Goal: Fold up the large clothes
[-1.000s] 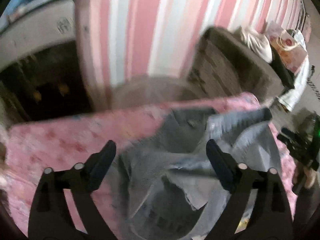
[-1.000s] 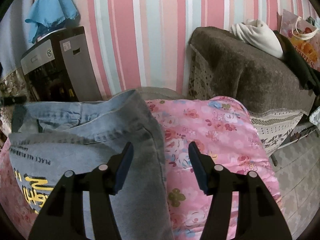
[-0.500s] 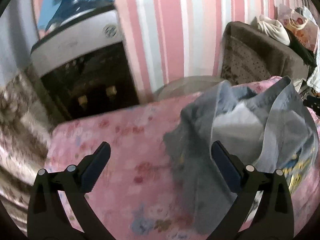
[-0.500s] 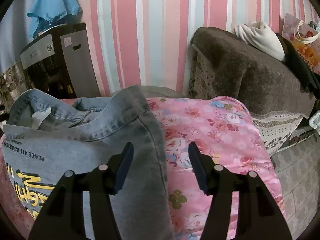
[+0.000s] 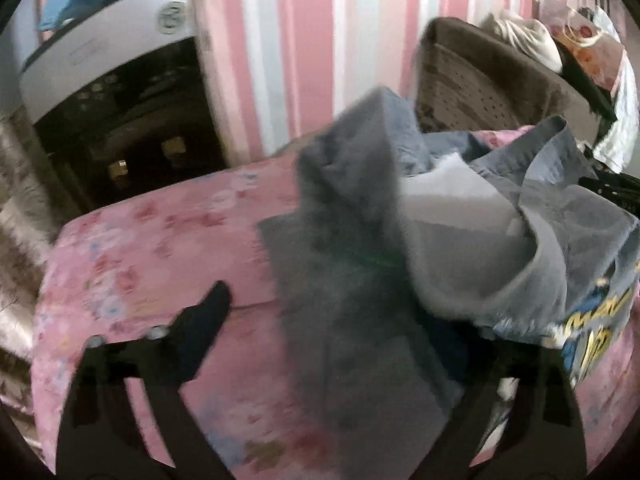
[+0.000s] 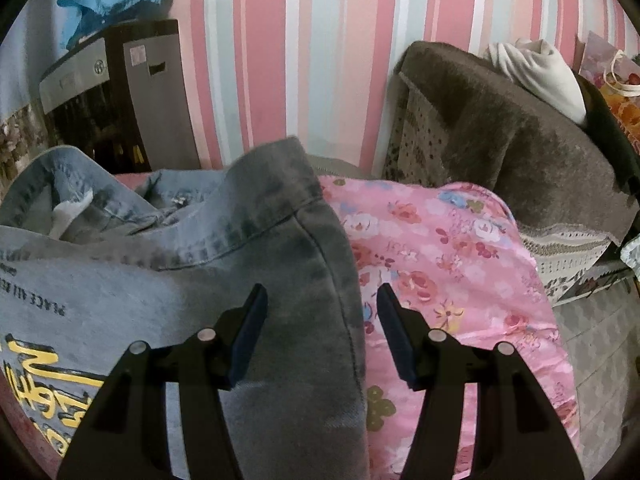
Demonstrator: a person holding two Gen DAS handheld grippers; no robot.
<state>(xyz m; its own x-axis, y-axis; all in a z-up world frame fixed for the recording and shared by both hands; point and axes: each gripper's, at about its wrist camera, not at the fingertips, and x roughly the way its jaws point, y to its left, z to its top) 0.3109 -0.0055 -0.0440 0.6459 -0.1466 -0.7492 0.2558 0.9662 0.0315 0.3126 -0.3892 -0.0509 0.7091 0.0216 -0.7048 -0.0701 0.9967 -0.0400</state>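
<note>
Since the left gripper (image 5: 348,320) slid left over the last sec, its jaws are spread w/ a denim jacket (image 6: 168,280) fold draped between them. I read fold as half done. Jacket's bunched on the pink floral tabletop (image 6: 440,248); right gripper (image 6: 320,304) unmoved, spread, straddling its side edge.

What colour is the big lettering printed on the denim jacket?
Yellow with dark outlines, on the jacket; clearest in the right wrist view.
</note>
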